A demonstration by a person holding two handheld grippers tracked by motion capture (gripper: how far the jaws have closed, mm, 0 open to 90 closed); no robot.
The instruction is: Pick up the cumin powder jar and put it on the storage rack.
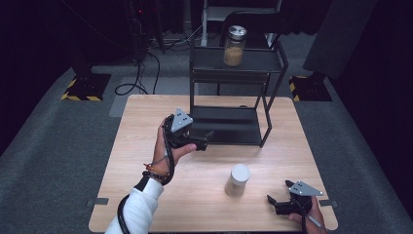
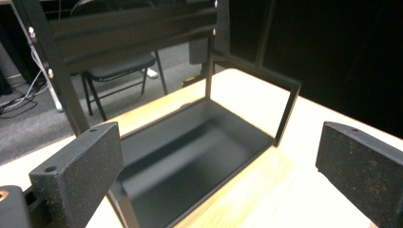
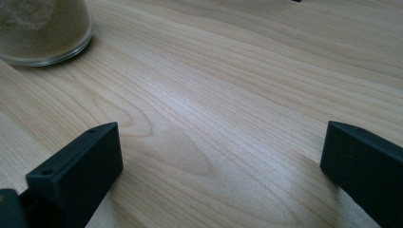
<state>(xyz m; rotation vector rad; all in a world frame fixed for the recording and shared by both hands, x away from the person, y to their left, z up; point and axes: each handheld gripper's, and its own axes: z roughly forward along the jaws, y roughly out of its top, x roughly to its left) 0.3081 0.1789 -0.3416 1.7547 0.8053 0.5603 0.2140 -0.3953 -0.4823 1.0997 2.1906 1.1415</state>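
Since both sets of jaws are spread wide and holding nothing, the risk here is mostly clumsy contact. The right gripper (image 1: 281, 200) sits low over the worktop (image 3: 228, 95), with the jar (image 1: 237, 180) ahead of its jaws and off toward the left one, not between them. Closing in crooked could knock it over. The left gripper (image 1: 194, 140) looks into the black rack's (image 2: 199, 142) lower tray, so bumping the frame seems possible.
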